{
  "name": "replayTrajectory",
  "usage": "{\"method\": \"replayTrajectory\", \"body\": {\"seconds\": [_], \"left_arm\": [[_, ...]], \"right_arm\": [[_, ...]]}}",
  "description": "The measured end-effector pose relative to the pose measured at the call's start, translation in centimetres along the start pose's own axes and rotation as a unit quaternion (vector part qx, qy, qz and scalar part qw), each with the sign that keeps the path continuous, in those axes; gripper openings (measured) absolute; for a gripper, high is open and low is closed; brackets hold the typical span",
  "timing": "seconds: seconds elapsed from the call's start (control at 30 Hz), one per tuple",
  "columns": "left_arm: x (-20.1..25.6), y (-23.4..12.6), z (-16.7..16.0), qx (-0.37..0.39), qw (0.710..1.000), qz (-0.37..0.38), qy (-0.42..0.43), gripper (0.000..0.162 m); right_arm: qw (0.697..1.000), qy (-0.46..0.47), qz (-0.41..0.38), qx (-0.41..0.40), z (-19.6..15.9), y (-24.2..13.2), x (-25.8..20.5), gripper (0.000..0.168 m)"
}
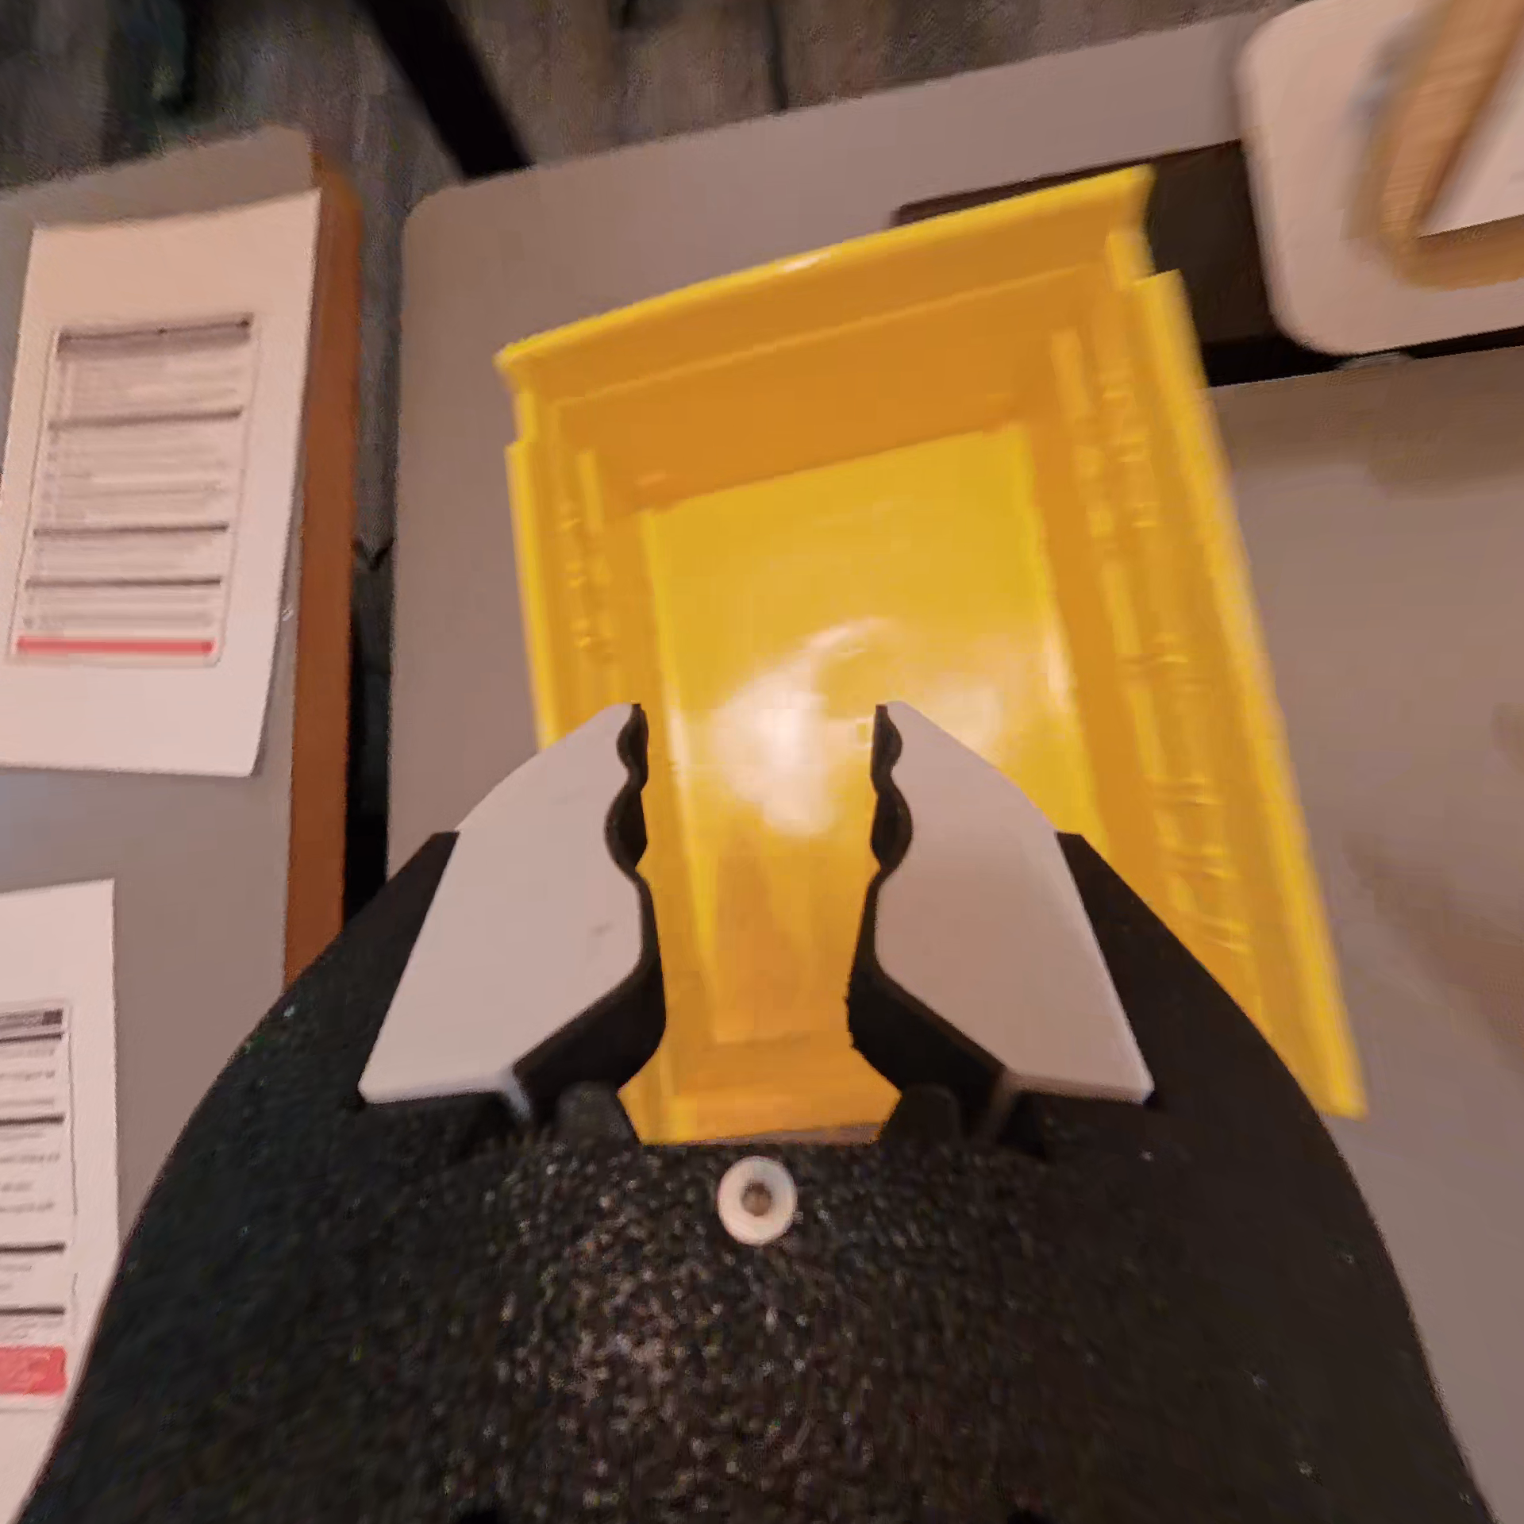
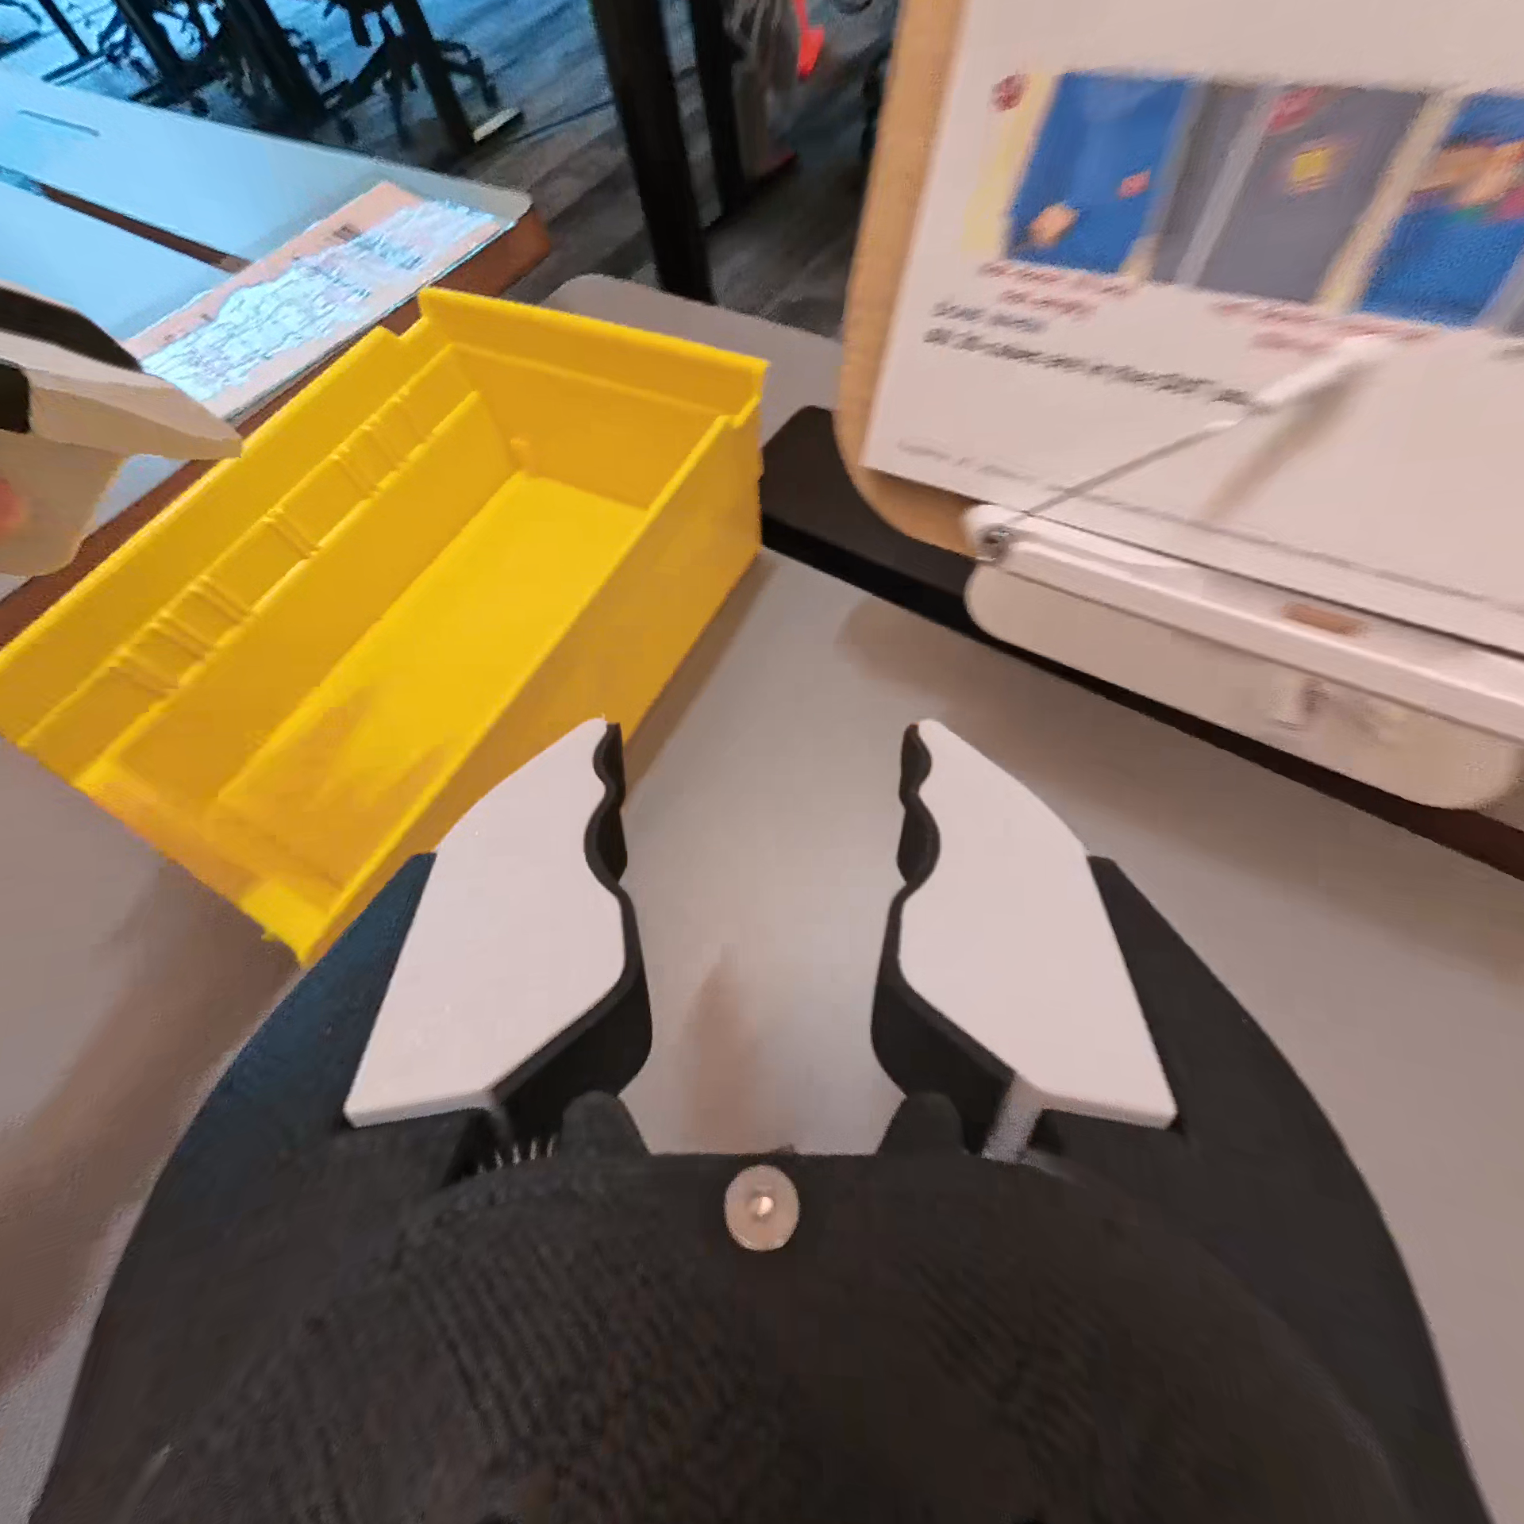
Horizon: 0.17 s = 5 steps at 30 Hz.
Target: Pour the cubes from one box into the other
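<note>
- Here the yellow box [image 1: 866,627] sits on the grey desk [image 2: 783,660] near its far left corner, nothing visible inside.
- Left gripper [image 1: 759,717] hovers above the box, jaws apart, gripping nothing.
- Right gripper [image 2: 763,730] hangs over bare desk just beside the box, jaws apart, likewise holding nothing.

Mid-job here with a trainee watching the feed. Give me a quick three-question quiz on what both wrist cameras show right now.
1. True or false: the yellow box has cubes in it.
2. What sits between the jaws of the right gripper?
A. a cube
B. the box's wall
C. nothing, only bare table
3. Fill in: the left gripper, jaws apart, is above the inside of the ____.

Key
1. False: its floor is bare in both views.
2. C: the right gripper is beside the box, not touching it.
3. Yellow box; whether a jaw touches the box cannot be told.
</note>
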<state>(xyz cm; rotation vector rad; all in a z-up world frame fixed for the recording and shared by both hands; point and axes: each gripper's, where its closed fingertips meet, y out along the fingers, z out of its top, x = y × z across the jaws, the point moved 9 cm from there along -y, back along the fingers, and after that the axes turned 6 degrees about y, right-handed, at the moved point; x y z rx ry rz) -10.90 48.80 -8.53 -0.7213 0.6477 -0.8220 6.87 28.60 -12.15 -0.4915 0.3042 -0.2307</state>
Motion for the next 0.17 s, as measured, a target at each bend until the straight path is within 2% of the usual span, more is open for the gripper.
{"method": "replayTrajectory", "body": {"seconds": [0.03, 0.17], "left_arm": [[1.7, -0.8, 0.7, 0.015, 1.000, -0.012, 0.010, 0.051], [10.0, -3.2, 3.2, 0.065, 0.993, -0.084, 0.047, 0.051]], "right_arm": [[1.000, 0.002, -0.007, 0.009, 0.0, -1.4, 1.0, 0.065], [0.999, 0.018, -0.036, 0.031, -0.6, -6.7, 5.2, 0.070]]}}
